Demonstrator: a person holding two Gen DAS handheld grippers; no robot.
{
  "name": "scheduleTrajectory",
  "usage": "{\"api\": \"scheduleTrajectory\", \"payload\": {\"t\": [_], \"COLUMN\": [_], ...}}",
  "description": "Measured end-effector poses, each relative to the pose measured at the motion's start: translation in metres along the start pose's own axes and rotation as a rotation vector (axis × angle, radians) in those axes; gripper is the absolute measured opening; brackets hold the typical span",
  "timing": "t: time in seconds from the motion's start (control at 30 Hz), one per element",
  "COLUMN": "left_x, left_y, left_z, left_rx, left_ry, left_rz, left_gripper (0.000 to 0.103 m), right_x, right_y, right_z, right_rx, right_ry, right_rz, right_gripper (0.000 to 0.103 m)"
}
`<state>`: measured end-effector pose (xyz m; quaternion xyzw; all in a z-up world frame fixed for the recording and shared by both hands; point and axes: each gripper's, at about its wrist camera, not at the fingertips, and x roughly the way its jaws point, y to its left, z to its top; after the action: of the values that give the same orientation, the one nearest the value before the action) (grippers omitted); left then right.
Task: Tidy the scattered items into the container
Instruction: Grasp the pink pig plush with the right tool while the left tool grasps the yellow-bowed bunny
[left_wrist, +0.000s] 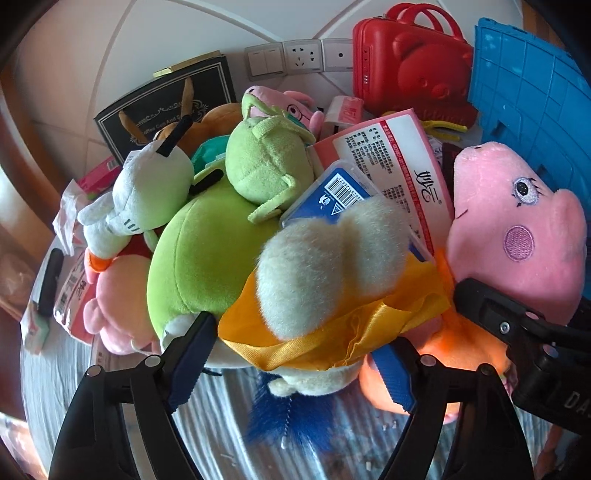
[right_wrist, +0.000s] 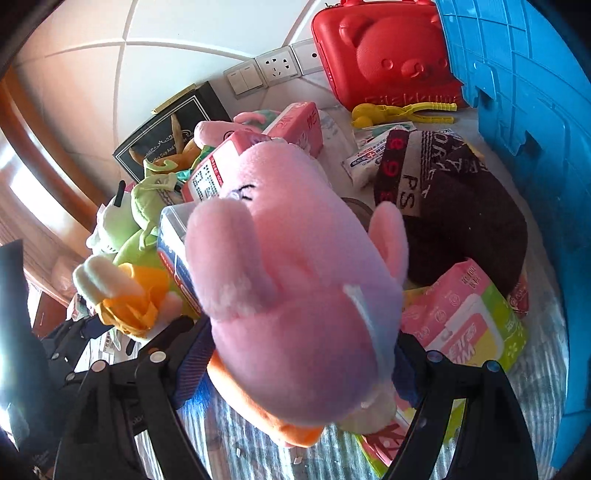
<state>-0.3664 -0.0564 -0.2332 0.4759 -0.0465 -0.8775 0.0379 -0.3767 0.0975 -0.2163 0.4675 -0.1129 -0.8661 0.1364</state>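
Observation:
My left gripper (left_wrist: 295, 365) is shut on a cream plush toy with a yellow satin scarf (left_wrist: 328, 280), held in front of a heap of plush toys. My right gripper (right_wrist: 299, 369) is shut on a pink pig plush in an orange dress (right_wrist: 295, 288), which fills the middle of the right wrist view. The same pig (left_wrist: 517, 229) shows at the right of the left wrist view with the right gripper's finger below it. A blue plastic crate (right_wrist: 524, 122) stands at the far right; it also shows in the left wrist view (left_wrist: 532, 96).
The heap holds a green frog plush (left_wrist: 207, 254), a white-and-green plush (left_wrist: 147, 192), a pink tissue pack (left_wrist: 399, 162) and a blue card box (left_wrist: 332, 192). A red bear case (right_wrist: 384, 51), yellow tongs (right_wrist: 406, 110), a dark knit hat (right_wrist: 454, 221) and a black box (left_wrist: 166, 103) lie behind.

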Motion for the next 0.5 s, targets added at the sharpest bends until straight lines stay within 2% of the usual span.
{"api": "scheduleTrajectory", "payload": {"t": [0.03, 0.07, 0.13, 0.2, 0.3, 0.5], "left_x": [-0.002, -0.004, -0.007, -0.012, -0.019, -0.038], "left_y": [0.001, 0.002, 0.004, 0.007, 0.008, 0.007], "left_z": [-0.002, -0.003, -0.007, -0.01, -0.017, -0.045], "left_rx": [0.001, 0.001, -0.002, -0.014, -0.017, -0.002], "left_ry": [0.002, 0.002, 0.011, 0.016, 0.021, 0.006], "left_rz": [0.001, 0.002, 0.012, -0.012, -0.036, -0.055], "left_gripper": [0.07, 0.065, 0.041, 0.033, 0.027, 0.026], "right_x": [-0.001, -0.004, -0.009, -0.015, -0.028, -0.052], "right_y": [0.002, 0.005, 0.006, 0.004, 0.0, -0.005], "right_z": [0.0, -0.001, -0.004, -0.008, -0.017, -0.043], "right_rx": [-0.008, -0.013, -0.018, -0.01, -0.001, -0.007], "right_ry": [-0.006, -0.013, -0.01, -0.001, 0.001, 0.003], "right_rz": [-0.002, -0.009, -0.017, -0.016, -0.023, -0.041], "right_gripper": [0.065, 0.065, 0.064, 0.064, 0.063, 0.063]}}
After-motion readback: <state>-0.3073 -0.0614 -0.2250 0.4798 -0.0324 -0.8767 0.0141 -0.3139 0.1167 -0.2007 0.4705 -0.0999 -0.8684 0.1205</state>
